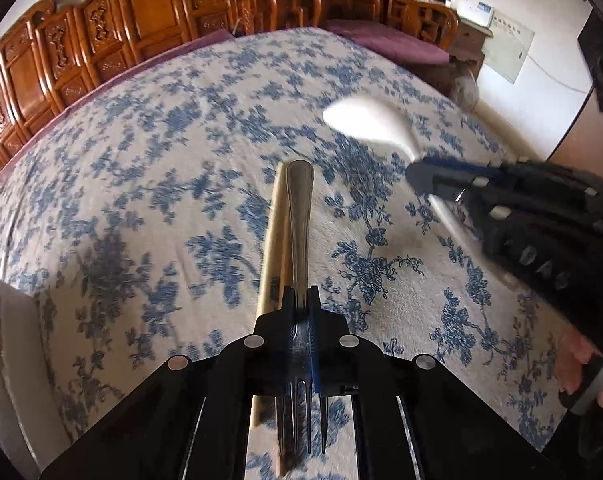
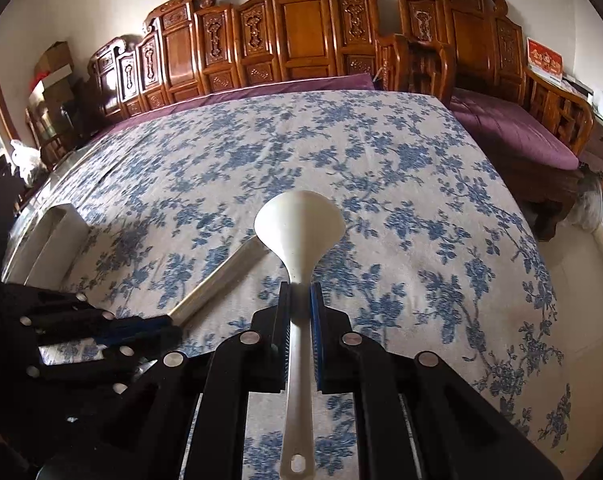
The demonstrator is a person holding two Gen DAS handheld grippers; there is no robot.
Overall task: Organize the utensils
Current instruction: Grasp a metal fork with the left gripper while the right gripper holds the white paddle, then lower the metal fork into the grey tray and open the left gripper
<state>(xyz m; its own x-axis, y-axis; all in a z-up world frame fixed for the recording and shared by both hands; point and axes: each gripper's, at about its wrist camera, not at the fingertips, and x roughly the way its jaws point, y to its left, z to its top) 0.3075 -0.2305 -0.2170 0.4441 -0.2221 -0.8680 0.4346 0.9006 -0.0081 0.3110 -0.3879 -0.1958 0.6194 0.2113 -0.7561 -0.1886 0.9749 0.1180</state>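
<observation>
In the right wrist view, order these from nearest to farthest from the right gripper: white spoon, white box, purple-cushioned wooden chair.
1. White spoon, clamped in the right gripper.
2. White box, at the table's left edge.
3. Purple-cushioned wooden chair, beyond the table, far right.

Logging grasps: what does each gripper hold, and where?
Left gripper: metal fork, gripped at its neck above the tines. Right gripper: white spoon, gripped on its handle below the bowl.
</observation>
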